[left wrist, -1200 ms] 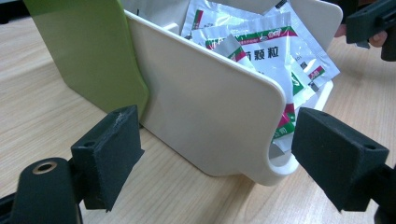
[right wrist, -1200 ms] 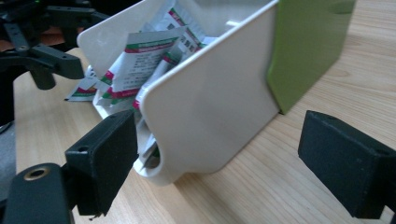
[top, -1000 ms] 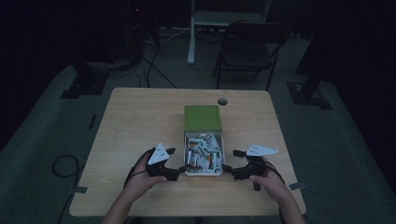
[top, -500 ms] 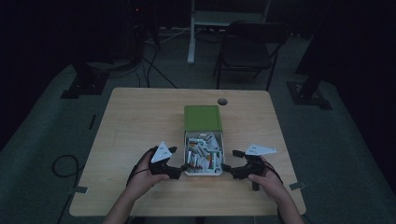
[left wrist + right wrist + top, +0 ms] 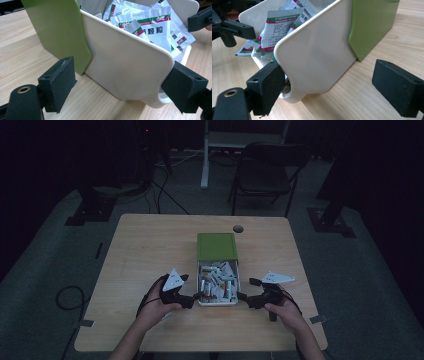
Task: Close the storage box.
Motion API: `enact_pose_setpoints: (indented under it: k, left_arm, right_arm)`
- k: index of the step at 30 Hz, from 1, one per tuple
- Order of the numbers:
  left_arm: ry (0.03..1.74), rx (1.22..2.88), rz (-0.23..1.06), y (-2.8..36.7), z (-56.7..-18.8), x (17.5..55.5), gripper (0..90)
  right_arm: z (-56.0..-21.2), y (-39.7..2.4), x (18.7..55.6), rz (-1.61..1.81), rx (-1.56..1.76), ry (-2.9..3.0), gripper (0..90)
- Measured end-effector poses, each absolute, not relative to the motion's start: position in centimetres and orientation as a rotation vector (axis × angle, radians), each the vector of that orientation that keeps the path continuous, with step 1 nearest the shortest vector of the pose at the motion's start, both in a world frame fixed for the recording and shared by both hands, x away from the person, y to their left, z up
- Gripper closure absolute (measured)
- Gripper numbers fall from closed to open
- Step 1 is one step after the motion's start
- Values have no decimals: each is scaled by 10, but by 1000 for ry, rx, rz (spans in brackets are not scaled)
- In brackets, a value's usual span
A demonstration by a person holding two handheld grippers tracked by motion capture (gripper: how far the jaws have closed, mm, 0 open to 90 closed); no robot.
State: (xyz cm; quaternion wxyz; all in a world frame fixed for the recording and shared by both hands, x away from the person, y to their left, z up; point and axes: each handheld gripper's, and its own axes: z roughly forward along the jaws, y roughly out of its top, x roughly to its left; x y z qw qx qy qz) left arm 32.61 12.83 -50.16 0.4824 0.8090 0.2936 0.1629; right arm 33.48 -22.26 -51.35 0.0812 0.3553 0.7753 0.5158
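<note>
A: Left gripper (image 5: 196, 298) sits at the near left corner of the white drawer (image 5: 218, 301), jaws spread wide, one pad by the near end wall and the other out over the table; nothing is pinched

B: And the right gripper (image 5: 243, 297)?

A: Mirror of it at the near right corner, jaws also wide, one pad just touching the front corner in the right gripper view, the other off in the air

B: Where does the drawer stand?

A: On the wooden table (image 5: 150, 250), near the person's edge, pulled partway out of its green sleeve (image 5: 216, 246) and heaped with loose medicine sachets (image 5: 218, 280)

B: How would it handle?

A: I'd judge it light, thin rigid plastic, smooth and a bit slippery for foam pads. The sachets (image 5: 147, 27) are soft, light and crinkly, and piled above the rim, so they could spill if it tips

B: Best hold?

A: Probably a side wall near the front corner, pinched across its thickness, or the small finger loop (image 5: 290, 93) low on the front. Keep it level, and steady the sleeve if it slides
</note>
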Motion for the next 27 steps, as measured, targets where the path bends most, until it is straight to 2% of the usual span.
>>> enact_pose_setpoints:
  k: [27]
  left_arm:
    - [762, 1946, 406, 132, -502, 341, 165]
  right_arm:
    - [-513, -219, 347, 1536, 1092, 2298, 112]
